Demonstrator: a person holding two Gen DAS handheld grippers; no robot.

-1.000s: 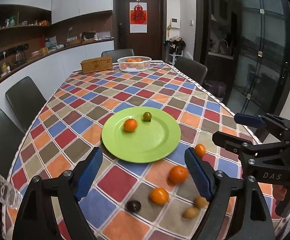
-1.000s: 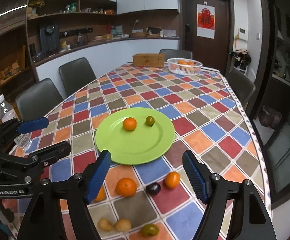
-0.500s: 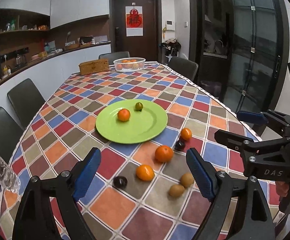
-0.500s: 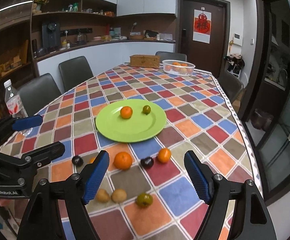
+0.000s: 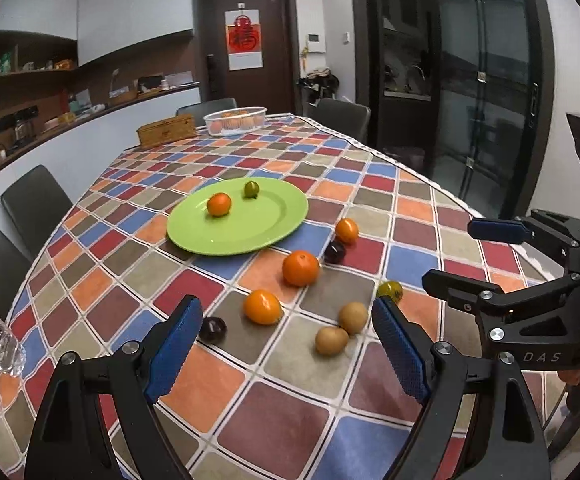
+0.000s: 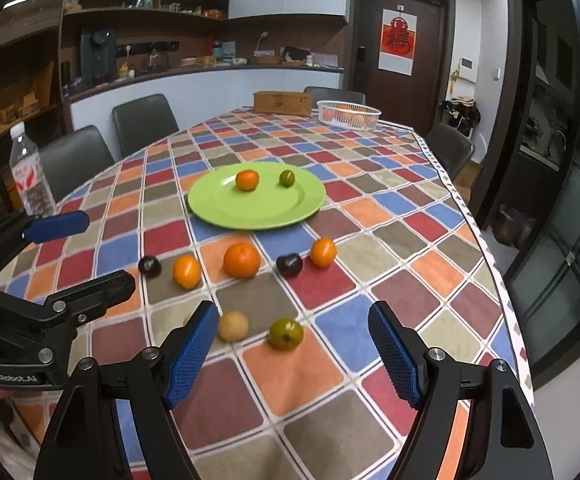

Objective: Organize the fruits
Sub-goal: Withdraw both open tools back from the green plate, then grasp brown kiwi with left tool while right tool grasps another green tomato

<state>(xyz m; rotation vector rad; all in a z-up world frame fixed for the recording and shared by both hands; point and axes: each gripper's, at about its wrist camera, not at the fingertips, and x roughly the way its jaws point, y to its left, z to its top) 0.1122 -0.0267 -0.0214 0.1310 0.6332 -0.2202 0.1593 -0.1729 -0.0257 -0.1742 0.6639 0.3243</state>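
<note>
A green plate [image 5: 273,222] [image 6: 217,208] holds an orange [image 5: 219,204] and a small green fruit [image 5: 251,189]. On the checked cloth in front of it lie loose fruits: a big orange [image 5: 300,267] [image 6: 241,260], smaller oranges [image 5: 262,306] [image 5: 346,230], two dark plums [image 5: 212,328] [image 5: 334,252], two brown fruits [image 5: 331,340] [image 5: 353,317] and a green fruit [image 6: 286,333]. My left gripper [image 5: 287,350] is open and empty above the near fruits. My right gripper [image 6: 294,354] is open and empty, just short of the green fruit.
A white basket of oranges [image 5: 235,120] and a wooden box [image 5: 166,130] stand at the far end. A water bottle [image 6: 29,172] stands at the left table edge. Dark chairs [image 6: 143,122] surround the table. The table's right edge [image 6: 486,256] is close.
Both grippers have pulled back toward the near end of the table and lifted; more loose fruits have come into view. Both stay open and empty.
</note>
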